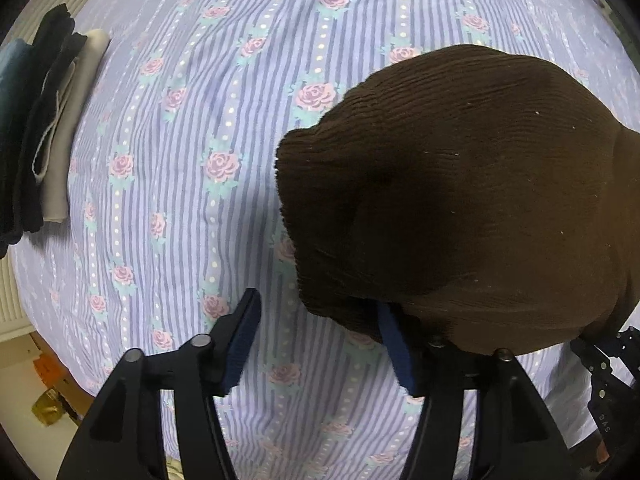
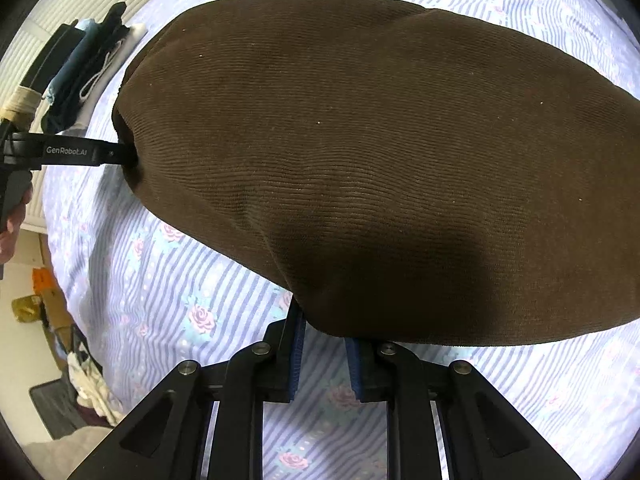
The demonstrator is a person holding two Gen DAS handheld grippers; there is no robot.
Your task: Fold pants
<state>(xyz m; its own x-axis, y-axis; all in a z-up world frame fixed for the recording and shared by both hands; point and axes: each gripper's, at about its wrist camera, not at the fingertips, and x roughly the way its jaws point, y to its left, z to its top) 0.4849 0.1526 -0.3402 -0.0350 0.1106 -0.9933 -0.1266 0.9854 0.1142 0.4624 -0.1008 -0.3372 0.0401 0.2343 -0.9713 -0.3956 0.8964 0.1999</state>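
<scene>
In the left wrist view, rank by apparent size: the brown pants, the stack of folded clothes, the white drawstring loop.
1. brown pants, though nearness to the camera enlarges them
2. stack of folded clothes
3. white drawstring loop

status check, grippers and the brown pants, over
Left gripper open, brown pants edge draped on one finger. Right gripper shut on the pants' near edge. Folded clothes stack off to the side, not in the way.

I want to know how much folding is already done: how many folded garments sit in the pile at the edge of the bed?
About 4, side by side in the pile at the bed's far left: a blue one outermost, two dark ones, and a beige one nearest the brown pants. More may be hidden.
</scene>
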